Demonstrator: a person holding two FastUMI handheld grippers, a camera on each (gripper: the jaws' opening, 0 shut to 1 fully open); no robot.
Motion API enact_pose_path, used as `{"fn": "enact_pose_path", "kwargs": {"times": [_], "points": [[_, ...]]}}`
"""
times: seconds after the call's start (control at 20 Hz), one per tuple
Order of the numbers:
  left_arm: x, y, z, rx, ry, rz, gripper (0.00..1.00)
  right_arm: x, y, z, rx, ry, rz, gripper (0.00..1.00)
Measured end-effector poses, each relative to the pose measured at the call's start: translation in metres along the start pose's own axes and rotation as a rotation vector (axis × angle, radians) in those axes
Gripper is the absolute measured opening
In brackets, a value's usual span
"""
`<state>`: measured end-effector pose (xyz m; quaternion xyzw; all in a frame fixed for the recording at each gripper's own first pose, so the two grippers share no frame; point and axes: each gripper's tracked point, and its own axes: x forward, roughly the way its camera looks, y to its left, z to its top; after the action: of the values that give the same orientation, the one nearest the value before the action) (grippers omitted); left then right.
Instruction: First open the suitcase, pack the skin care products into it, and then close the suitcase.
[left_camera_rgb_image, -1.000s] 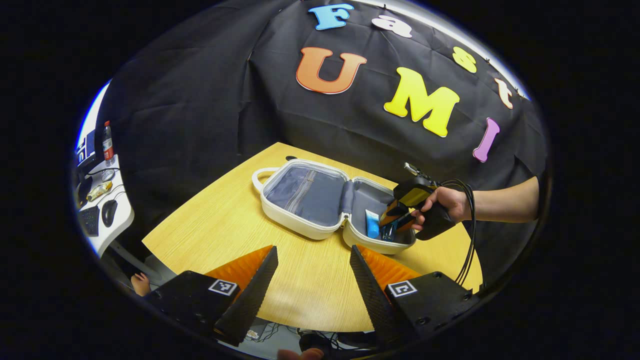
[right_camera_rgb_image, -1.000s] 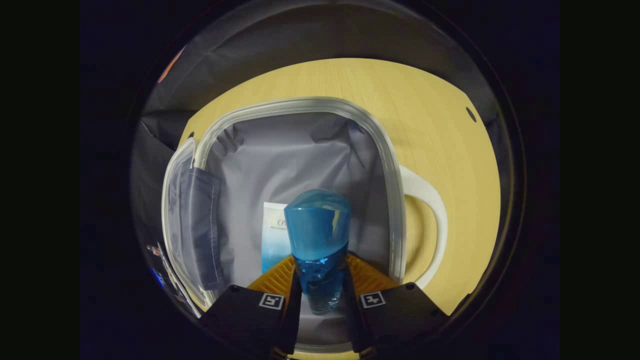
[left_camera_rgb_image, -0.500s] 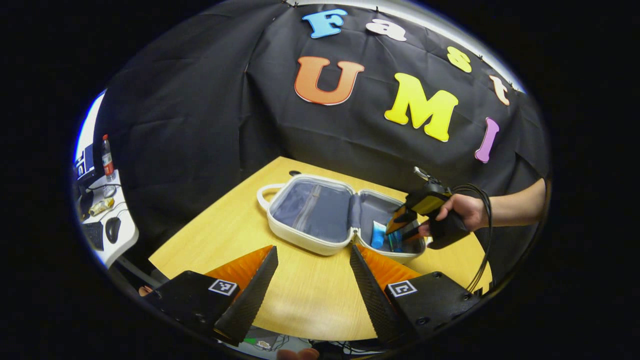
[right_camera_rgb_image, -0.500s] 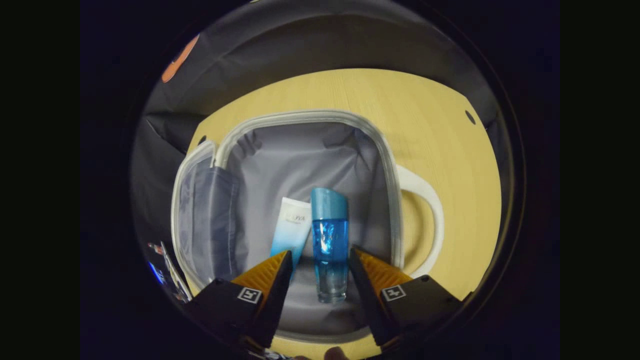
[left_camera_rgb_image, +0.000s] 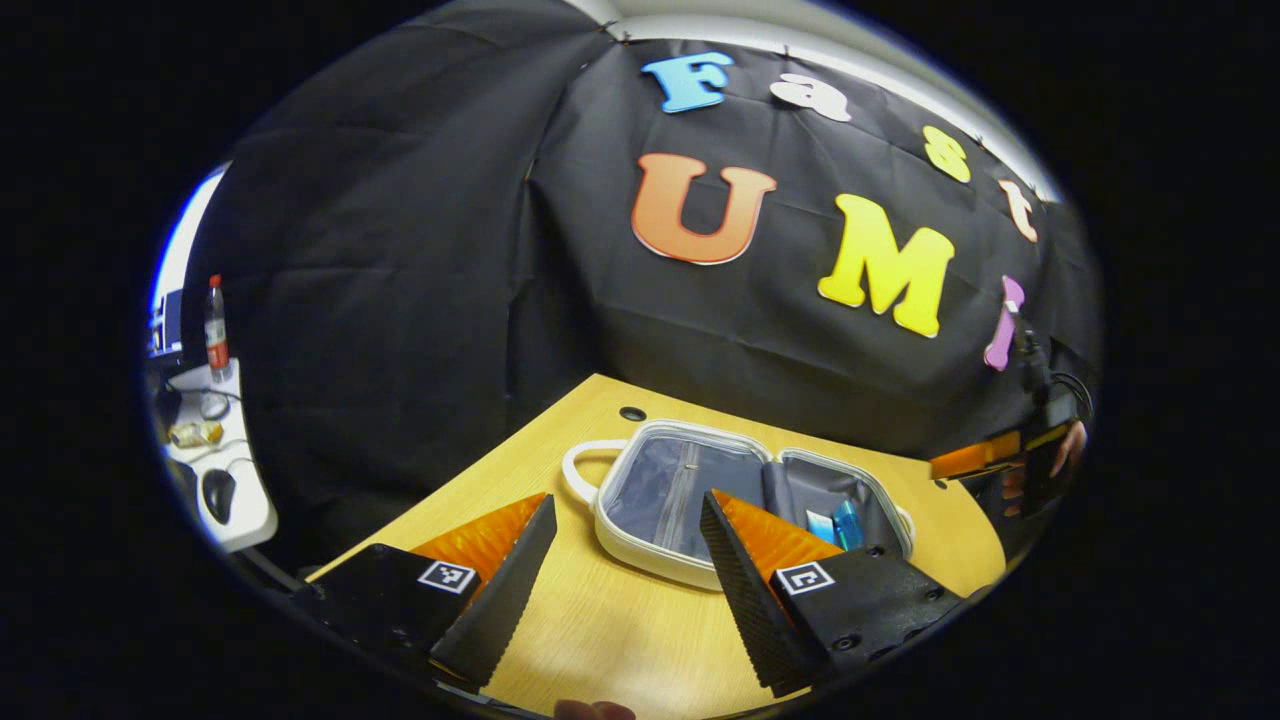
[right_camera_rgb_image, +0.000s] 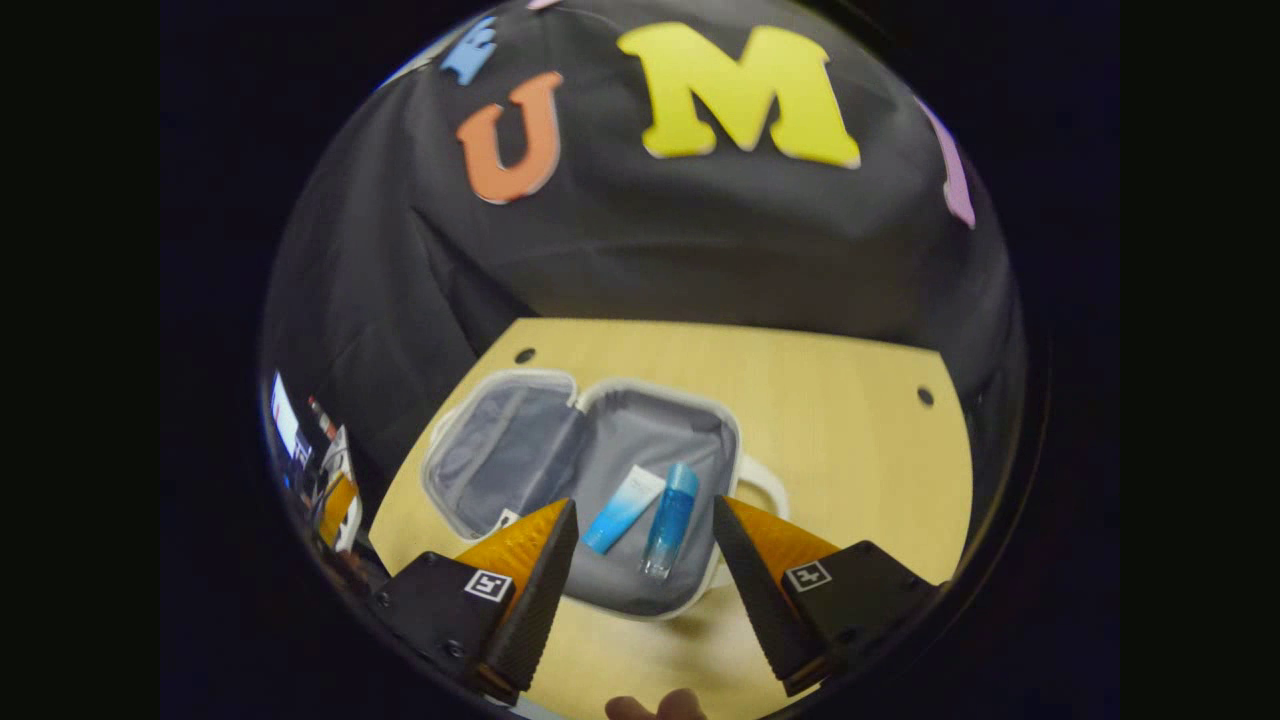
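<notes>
The right gripper (right_camera_rgb_image: 640, 530) is being held above the table (right_camera_rgb_image: 850, 400) with its fingers apart and nothing between them, and the left gripper (left_camera_rgb_image: 625, 530) is likewise being held spread and empty. The suitcase (right_camera_rgb_image: 590, 470) is lying open, with a tube (right_camera_rgb_image: 622, 522) and a blue bottle (right_camera_rgb_image: 670, 515) resting side by side in its right half, so opening and packing are judged done and closing is judged outstanding. Whether further products are waiting cannot be told; in the left gripper view the suitcase's near edge is being covered by a finger.
</notes>
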<state>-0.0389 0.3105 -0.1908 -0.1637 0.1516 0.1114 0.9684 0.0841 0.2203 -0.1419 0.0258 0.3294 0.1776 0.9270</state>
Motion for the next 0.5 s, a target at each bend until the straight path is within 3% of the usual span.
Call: {"fn": "enact_pose_path", "kwargs": {"times": [0.15,0.3,0.5], "points": [[0.032,0.023,-0.003,-0.082,0.002,-0.006,0.93,-0.054,-0.014,0.039,-0.104,-0.202,-0.044,0.80],[0.066,0.033,-0.010,-0.164,0.021,-0.059,0.93,-0.097,-0.025,0.067,-0.126,-0.342,-0.096,0.80],[0.118,0.042,-0.019,-0.345,0.067,-0.144,0.93,-0.127,-0.025,0.073,-0.236,-0.389,-0.134,0.80]]}}
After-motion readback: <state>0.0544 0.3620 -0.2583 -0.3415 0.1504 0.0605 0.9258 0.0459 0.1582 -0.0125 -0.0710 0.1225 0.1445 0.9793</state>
